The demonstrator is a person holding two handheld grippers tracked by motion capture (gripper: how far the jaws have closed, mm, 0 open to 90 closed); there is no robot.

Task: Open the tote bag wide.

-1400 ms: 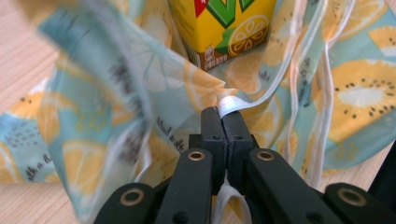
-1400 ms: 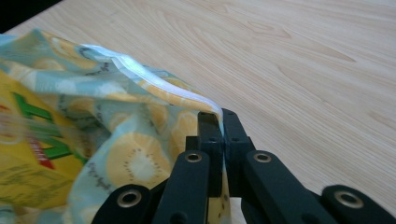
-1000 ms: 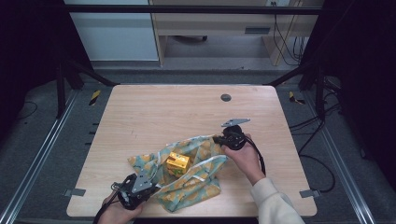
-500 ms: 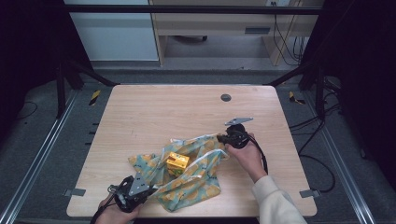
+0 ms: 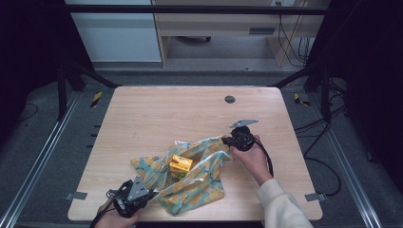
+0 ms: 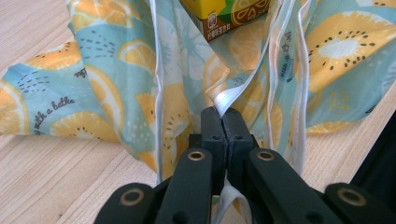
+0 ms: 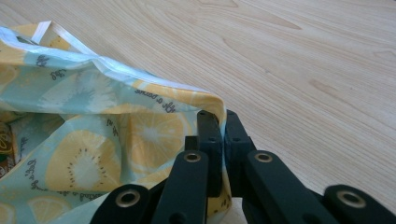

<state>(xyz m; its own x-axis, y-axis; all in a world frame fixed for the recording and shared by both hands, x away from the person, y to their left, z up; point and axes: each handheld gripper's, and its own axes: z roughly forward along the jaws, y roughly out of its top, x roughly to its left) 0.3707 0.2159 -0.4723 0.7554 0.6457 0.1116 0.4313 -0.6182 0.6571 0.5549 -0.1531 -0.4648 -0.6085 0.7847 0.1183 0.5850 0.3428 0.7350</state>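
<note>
A fruit-print cloth [image 5: 190, 178] in teal and orange lies rumpled on the wooden table [image 5: 166, 118], near its front edge. A small yellow drink carton [image 5: 181, 164] sits in its middle, and its lower part [image 6: 224, 18] is seen in the left gripper view. My left gripper [image 5: 151, 194] is at the cloth's near-left corner, shut on the white hem [image 6: 229, 100]. My right gripper [image 5: 224, 141] is at the far-right corner, shut on the cloth's folded edge [image 7: 205, 100]. The cloth [image 7: 93, 140] stretches between the two grips.
A round grommet hole [image 5: 230, 99] is in the table near its far edge. Bare wood [image 7: 303, 70] lies beyond and right of the cloth. Black frame posts [image 5: 62, 80] and cables [image 5: 332, 137] flank the table.
My right gripper has shifted slightly right and toward the front with its corner of the cloth. The left gripper has barely moved.
</note>
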